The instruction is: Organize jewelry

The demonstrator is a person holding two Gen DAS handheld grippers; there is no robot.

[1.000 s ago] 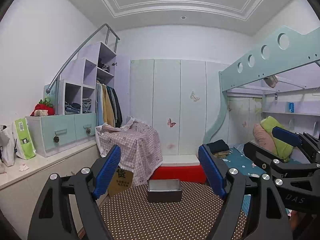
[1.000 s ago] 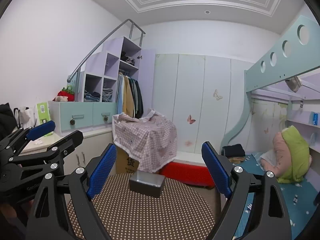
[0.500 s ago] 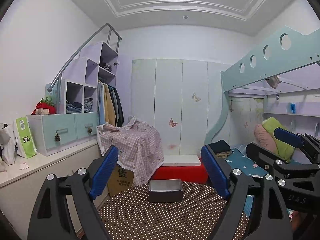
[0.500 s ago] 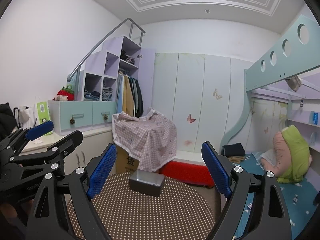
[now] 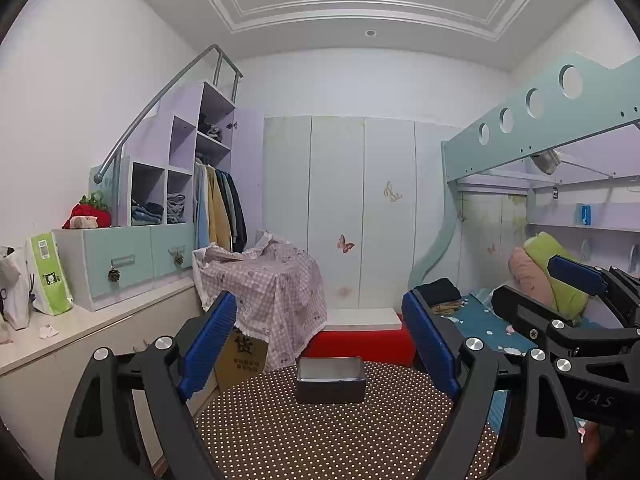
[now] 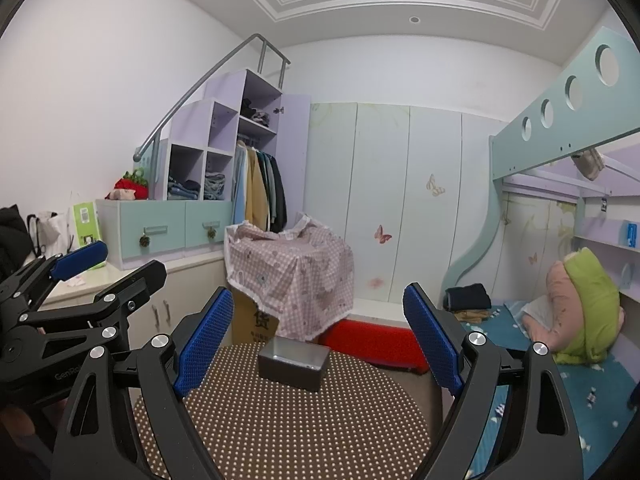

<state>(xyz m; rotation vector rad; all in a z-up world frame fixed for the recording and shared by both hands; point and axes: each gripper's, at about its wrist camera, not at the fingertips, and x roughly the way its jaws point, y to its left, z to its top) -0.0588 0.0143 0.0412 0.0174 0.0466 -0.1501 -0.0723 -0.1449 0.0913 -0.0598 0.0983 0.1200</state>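
Observation:
A dark grey open box [image 5: 331, 379] stands at the far side of a round table with a brown dotted cover [image 5: 320, 436]. It also shows in the right wrist view [image 6: 293, 363]. No jewelry is visible; the box's inside is hidden. My left gripper [image 5: 320, 344] is open and empty, held above the near part of the table. My right gripper [image 6: 318, 340] is open and empty beside it. Each gripper shows at the edge of the other's view.
A box under a pink checked cloth [image 5: 264, 292] and a red block [image 5: 360, 346] stand behind the table. A white counter with drawers [image 5: 80, 320] runs along the left. A bunk bed with a teal sheet [image 6: 560, 360] lies on the right.
The left gripper has tilted up a little and shifted slightly; the box sits lower in its view. The right gripper has barely moved. Both stay open.

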